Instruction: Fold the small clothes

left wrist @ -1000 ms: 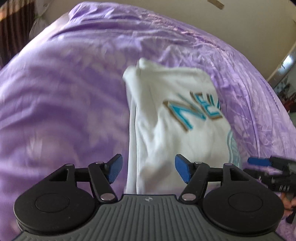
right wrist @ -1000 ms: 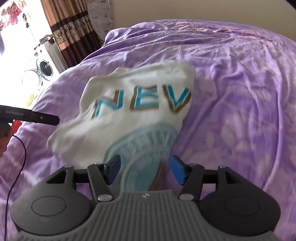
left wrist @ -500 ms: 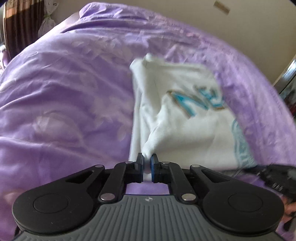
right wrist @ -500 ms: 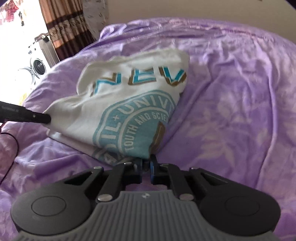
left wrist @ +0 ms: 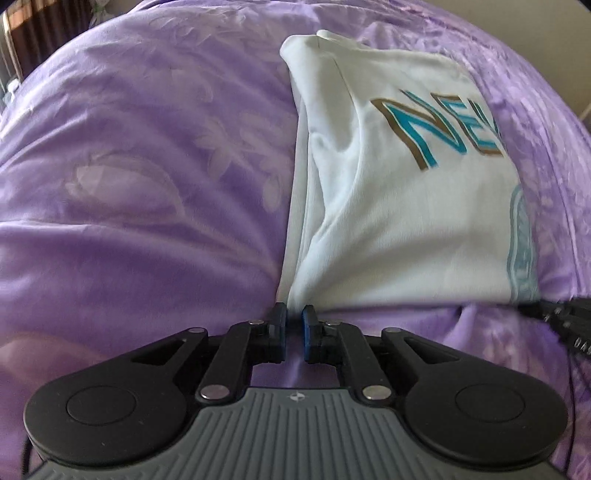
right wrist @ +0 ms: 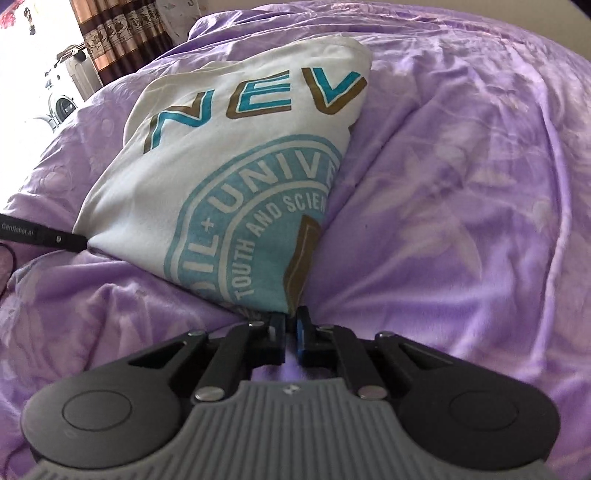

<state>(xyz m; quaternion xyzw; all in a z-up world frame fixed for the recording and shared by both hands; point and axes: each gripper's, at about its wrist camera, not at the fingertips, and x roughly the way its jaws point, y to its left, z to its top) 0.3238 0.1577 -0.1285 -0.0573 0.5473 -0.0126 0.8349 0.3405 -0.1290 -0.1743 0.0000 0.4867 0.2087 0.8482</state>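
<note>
A white T-shirt (left wrist: 399,206) with teal and brown "NEV" lettering and a teal round seal lies partly folded on a purple bedspread (left wrist: 140,155). My left gripper (left wrist: 294,317) is shut on the shirt's near left corner. The shirt also shows in the right wrist view (right wrist: 221,177). My right gripper (right wrist: 291,321) is shut on its near right corner, by the seal print. The shirt's near edge is stretched between both grippers. The left gripper's finger (right wrist: 44,234) shows at the left edge of the right wrist view.
The purple bedspread (right wrist: 461,206) covers the whole bed, wrinkled around the shirt. Brown patterned curtains (right wrist: 110,33) and a washing machine (right wrist: 62,105) stand beyond the bed's far left. The right gripper's body (left wrist: 561,317) shows at the right edge of the left wrist view.
Both grippers went from open above the shirt to shut on its near corners. The shirt's near edge is now pulled taut toward me and sits closer in both views.
</note>
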